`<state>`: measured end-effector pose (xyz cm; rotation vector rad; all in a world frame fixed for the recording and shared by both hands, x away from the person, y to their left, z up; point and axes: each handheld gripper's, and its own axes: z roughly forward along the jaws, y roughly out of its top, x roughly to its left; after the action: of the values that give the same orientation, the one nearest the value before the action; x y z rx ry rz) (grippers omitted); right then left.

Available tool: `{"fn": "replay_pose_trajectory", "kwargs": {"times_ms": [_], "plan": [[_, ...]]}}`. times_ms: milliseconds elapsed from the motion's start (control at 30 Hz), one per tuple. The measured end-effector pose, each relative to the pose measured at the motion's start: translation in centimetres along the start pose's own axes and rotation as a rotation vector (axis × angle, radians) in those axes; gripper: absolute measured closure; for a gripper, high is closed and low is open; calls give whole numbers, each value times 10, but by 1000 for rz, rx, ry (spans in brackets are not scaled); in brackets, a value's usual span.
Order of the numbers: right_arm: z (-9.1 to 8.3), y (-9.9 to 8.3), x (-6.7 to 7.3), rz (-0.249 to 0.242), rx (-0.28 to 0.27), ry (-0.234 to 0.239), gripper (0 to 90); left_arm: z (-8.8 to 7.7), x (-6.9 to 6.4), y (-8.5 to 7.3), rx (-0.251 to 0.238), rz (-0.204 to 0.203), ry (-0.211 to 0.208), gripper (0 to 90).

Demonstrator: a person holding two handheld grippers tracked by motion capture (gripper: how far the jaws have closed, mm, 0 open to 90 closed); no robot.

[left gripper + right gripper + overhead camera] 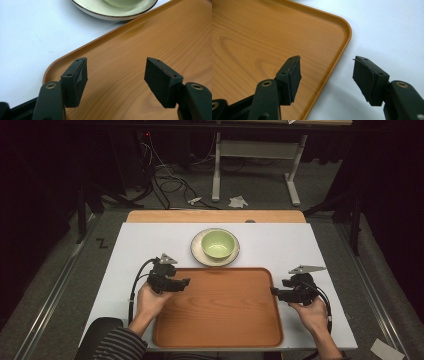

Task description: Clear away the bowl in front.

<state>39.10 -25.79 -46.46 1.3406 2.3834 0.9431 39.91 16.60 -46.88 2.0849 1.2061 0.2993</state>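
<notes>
Nearest the person: striped sleeve (pixel 119 343) at the bottom left edge, both forearms entering from below. Wooden tray (pixel 218 320) lies flat on the white surface (pixel 140 240), bare inside.

Left gripper (pixel 186 282) held over the tray's left rim, jaws spread wide, nothing between them; its own view puts the pads (pixel 78 80) above the tray's wood near the rounded corner.

Right gripper (pixel 273 291) at the tray's right rim, released as well, jaws apart and empty; in its view one pad sits over the tray (pixel 262 42), the other over the surface (pixel 392 30), the rim running between them.

Beyond the tray's far edge, just beside it: green bowl (pixel 218 244) standing on a pale plate (pixel 198 251).
</notes>
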Motion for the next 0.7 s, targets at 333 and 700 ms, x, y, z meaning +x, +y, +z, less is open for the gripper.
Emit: {"fn": "replay_pose_trajectory", "kwargs": {"times_ms": [333, 700], "plan": [[3, 2, 2, -9, -1, -7, 406, -3, 1, -1, -10, 32, 23, 432], [2, 1, 2, -7, -8, -10, 402, -1, -4, 0, 4, 24, -16, 380]]}}
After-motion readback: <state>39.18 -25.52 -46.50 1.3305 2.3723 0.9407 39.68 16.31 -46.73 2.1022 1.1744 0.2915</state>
